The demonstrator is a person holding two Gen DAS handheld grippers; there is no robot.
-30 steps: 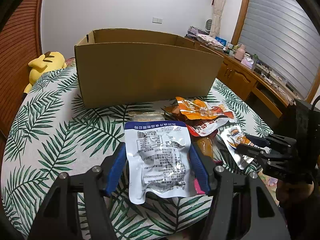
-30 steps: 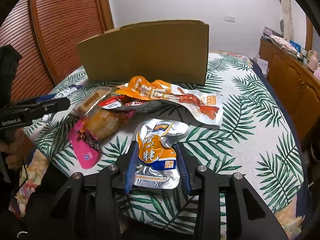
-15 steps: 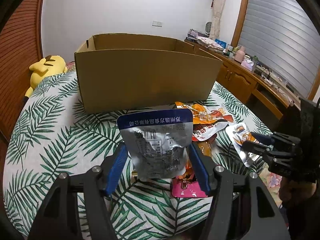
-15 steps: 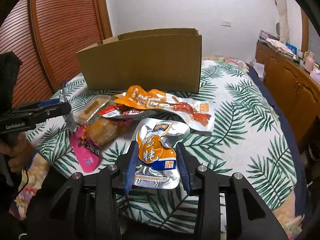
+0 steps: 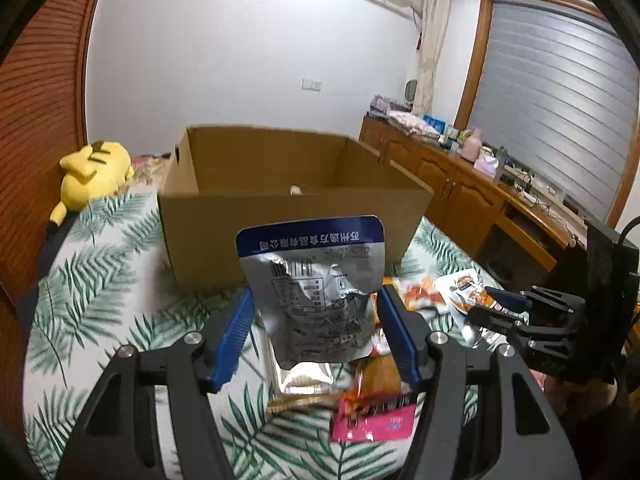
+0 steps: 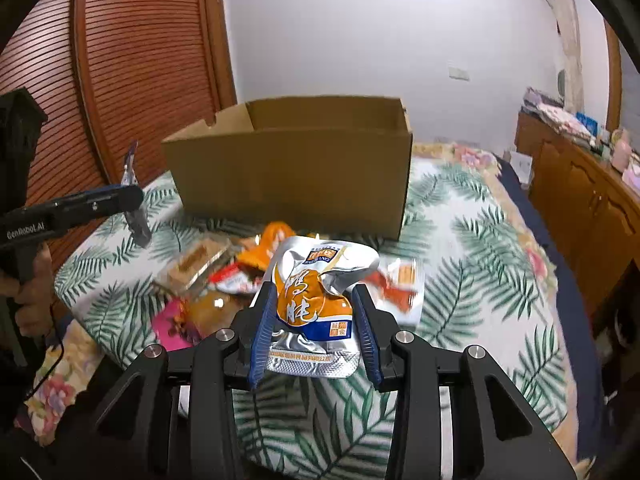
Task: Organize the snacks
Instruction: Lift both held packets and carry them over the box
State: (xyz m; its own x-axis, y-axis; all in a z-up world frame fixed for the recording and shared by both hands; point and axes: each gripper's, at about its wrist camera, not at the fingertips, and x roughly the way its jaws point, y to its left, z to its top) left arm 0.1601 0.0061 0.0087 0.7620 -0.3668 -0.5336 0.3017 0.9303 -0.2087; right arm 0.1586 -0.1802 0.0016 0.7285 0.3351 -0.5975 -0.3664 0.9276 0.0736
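In our left wrist view, the left gripper (image 5: 316, 340) pinches the silver-and-blue pouch (image 5: 316, 288) by its sides, clear of the snack pile (image 5: 372, 408), so it can go over the wall of the open cardboard box (image 5: 288, 220) just behind. In our right wrist view, the right gripper (image 6: 316, 332) squeezes the orange-and-silver pouch (image 6: 320, 300) above the leaf-print cloth (image 6: 480, 280), aimed at the same box for the same reason, we judge.

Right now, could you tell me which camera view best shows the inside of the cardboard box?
The left wrist view: it looks over the cardboard box rim onto its inner walls. The right wrist view shows mainly the outside, with a sliver of inner wall.
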